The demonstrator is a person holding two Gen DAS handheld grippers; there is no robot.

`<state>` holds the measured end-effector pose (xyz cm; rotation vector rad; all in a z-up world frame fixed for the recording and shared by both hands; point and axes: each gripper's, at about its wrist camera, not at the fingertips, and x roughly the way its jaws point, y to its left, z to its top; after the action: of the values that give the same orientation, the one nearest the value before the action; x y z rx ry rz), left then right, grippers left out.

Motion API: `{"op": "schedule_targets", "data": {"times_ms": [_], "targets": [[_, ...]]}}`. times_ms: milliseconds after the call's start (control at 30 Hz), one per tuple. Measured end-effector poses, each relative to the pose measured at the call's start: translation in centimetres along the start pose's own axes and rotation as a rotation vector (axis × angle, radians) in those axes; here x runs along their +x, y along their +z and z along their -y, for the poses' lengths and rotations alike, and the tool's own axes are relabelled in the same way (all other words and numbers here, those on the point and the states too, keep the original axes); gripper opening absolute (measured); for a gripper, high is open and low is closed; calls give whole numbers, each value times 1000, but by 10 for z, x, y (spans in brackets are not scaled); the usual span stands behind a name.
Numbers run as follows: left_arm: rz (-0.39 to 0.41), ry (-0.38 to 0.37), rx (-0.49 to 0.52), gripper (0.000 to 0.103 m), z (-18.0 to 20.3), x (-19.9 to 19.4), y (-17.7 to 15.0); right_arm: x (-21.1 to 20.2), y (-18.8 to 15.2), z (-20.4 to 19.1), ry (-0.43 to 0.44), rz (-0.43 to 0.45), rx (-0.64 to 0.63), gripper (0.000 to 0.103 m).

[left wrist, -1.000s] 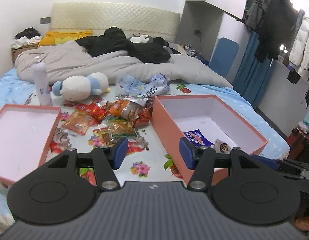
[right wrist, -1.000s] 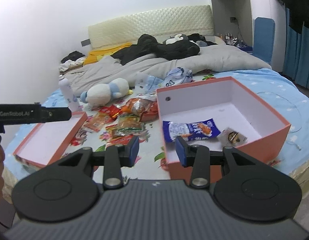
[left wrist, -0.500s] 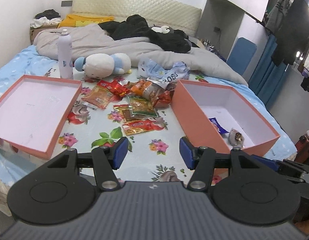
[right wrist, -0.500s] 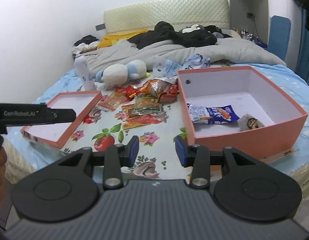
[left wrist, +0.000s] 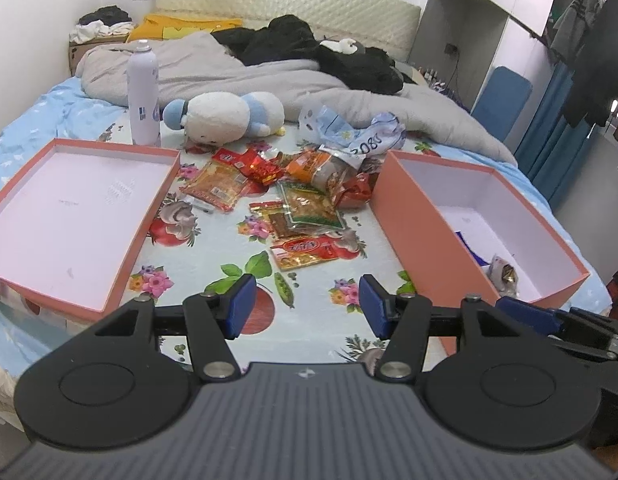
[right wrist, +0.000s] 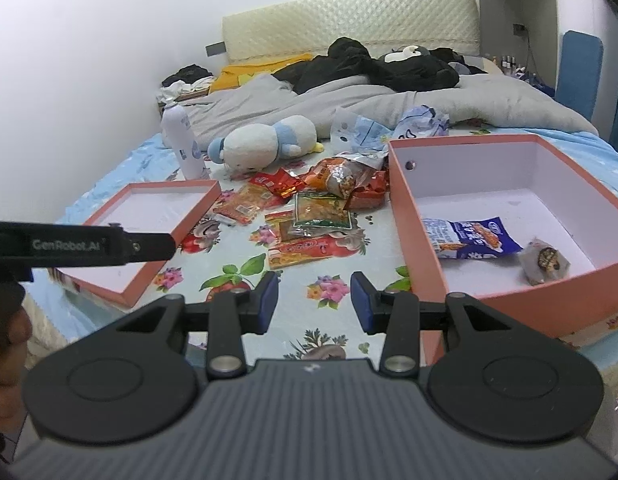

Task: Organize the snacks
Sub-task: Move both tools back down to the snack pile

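Reaching for the snack pile [left wrist: 297, 204] just left of the deep box [left wrist: 425, 216], both empty, spread claws, left claw [left wrist: 303, 306] and right claw [right wrist: 313, 300], should pinch the nearest red packet [left wrist: 309, 250] by its edge.

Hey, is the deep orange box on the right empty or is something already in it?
Not empty. The deep orange box holds a blue snack packet and a small grey wrapped snack on its white floor.

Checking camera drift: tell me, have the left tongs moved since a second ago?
Yes. The left tongs have pulled back from the deep box, whose near corner stood between the pads a second ago.
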<state>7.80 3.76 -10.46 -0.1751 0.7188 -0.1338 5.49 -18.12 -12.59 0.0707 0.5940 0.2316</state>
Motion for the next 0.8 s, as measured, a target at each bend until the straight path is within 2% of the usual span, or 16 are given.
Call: {"op": "schedule_targets", "data": {"times_ms": [267, 367, 500, 567, 667, 700, 733, 800], "targets": [[-29, 10, 3, 62, -16, 37, 20, 38, 9, -8, 4, -44, -25, 43], [-19, -11, -4, 63, -24, 49, 31, 54, 13, -11, -10, -62, -47, 43], [-22, -4, -23, 63, -35, 74, 49, 77, 20, -9, -5, -86, -39, 44], [-19, 6, -26, 72, -41, 88, 58, 90, 22, -7, 5, -94, -39, 61], [-26, 19, -19, 76, -50, 114, 70, 115, 28, -6, 6, -105, -34, 82], [-36, 20, -12, 78, -54, 125, 74, 125, 30, -6, 6, -111, -35, 85], [-51, 27, -6, 85, -57, 138, 77, 136, 33, -6, 5, -120, -41, 86], [-69, 45, 11, 87, -63, 162, 84, 159, 39, -6, -2, -136, -48, 86]]}}
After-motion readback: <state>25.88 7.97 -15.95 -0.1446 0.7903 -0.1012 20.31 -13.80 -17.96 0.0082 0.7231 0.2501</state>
